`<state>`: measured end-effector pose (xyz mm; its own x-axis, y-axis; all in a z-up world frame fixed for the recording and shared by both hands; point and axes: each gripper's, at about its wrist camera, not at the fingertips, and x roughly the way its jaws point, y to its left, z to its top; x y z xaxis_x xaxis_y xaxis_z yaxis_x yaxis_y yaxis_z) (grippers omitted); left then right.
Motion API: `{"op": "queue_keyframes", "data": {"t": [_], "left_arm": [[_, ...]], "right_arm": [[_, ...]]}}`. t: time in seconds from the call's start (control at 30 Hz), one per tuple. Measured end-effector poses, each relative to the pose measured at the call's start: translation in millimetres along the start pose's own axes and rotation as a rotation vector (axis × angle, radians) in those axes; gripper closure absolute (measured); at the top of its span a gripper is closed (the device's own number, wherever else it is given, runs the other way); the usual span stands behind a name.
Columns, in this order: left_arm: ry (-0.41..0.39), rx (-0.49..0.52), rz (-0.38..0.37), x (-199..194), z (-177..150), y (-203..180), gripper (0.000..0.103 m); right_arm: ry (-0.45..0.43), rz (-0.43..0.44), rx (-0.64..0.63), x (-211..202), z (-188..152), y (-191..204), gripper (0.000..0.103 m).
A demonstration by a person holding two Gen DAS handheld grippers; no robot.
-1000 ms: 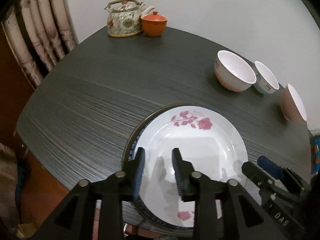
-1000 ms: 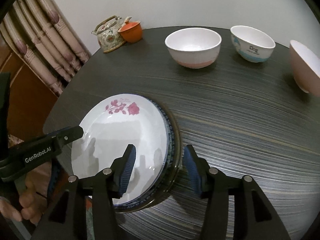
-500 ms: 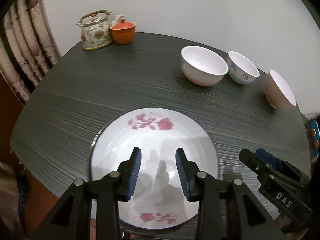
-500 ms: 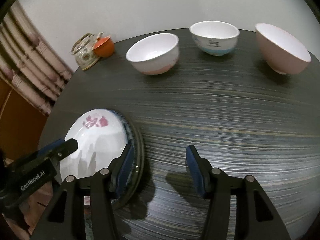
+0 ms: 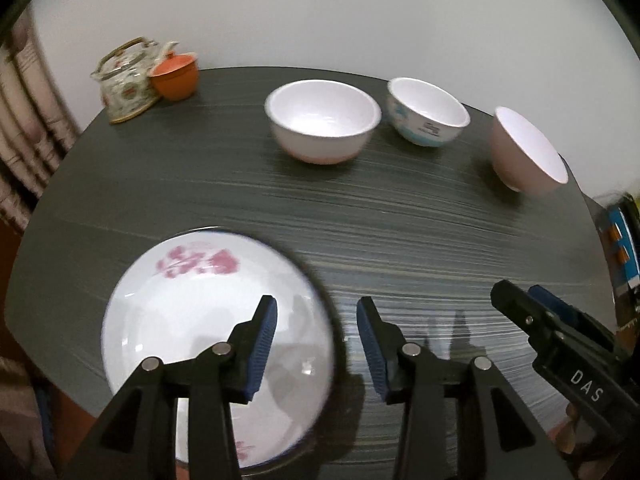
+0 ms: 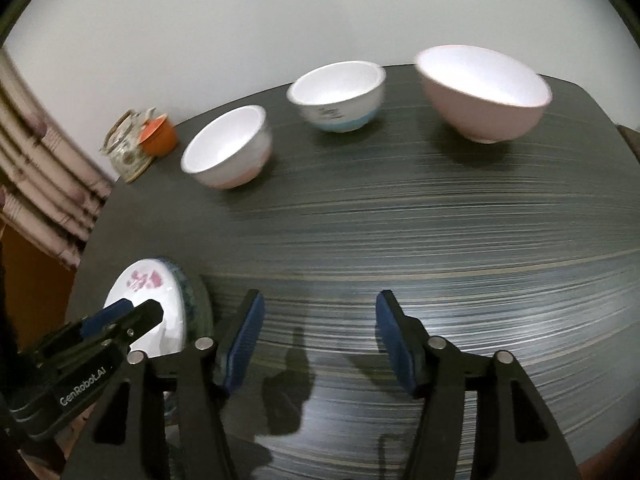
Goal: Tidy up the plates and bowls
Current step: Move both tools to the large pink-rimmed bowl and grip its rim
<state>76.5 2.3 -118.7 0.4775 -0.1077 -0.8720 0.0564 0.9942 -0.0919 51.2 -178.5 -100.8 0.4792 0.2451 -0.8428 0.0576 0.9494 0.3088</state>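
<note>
A white plate with pink roses (image 5: 188, 320) tops a small stack at the near left of the dark table (image 5: 400, 216); the stack (image 6: 160, 300) also shows low in the right wrist view. Three bowls stand along the far side: a white and pink bowl (image 5: 322, 120), a white and blue bowl (image 5: 426, 110) and a pink bowl (image 5: 524, 152). My left gripper (image 5: 316, 316) hangs over the plate's right rim, jaws opening, nothing between them. My right gripper (image 6: 318, 312) is above bare table to the right of the stack, jaws opening and empty; it also shows from the left wrist (image 5: 532, 312).
A patterned teapot (image 5: 128, 78) and an orange lidded cup (image 5: 176, 74) sit at the far left corner by the wall. Striped curtains (image 6: 40, 184) hang to the left. The table's near edge runs just below the plate stack.
Both grippers have slid to the right, off the plates and toward the bowls. The jaws of each stand wider apart. The plate stack stays where it was.
</note>
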Motion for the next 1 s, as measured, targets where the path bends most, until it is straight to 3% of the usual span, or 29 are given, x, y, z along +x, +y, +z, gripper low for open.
{"op": "queue_keyframes", "data": {"t": [0.5, 1.0], "left_arm": [[0.006, 0.124, -0.039, 17.1, 48.2, -81.3, 0.053], [-0.006, 0.181, -0.084, 39.9, 125.1, -159.1, 0.046]], "right_arm": [[-0.014, -0.120, 0.084, -22.7, 23.6, -88.5, 0.037], [-0.067, -0.175, 0.099, -40.9, 93.1, -149.1, 0.036]]}}
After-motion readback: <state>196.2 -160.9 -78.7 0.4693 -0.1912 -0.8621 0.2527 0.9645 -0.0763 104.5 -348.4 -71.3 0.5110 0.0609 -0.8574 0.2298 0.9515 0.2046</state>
